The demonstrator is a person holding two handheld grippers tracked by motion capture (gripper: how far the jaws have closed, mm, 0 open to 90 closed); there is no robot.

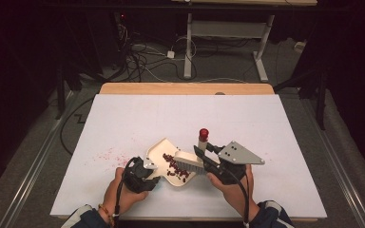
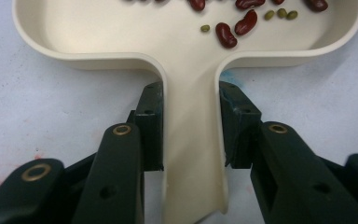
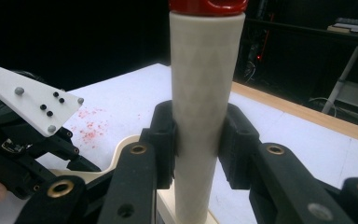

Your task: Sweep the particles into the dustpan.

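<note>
Left gripper (image 2: 191, 135) pinches the dustpan (image 1: 164, 153) handle near the table's (image 1: 285, 142) front edge; right gripper (image 3: 198, 140) clamps the brush (image 1: 190, 160) handle; wide bare table beyond.

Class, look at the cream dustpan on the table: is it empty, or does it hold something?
Not empty. The dustpan holds a scatter of red beans and a few small green ones on its floor, with much of the floor bare.

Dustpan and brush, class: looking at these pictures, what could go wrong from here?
1. The left gripper holds the dustpan only by its narrow handle; it might tilt and spill the beans.
2. The brush may flick beans over the rim.
3. The red stains beside the dustpan may smear.
</note>
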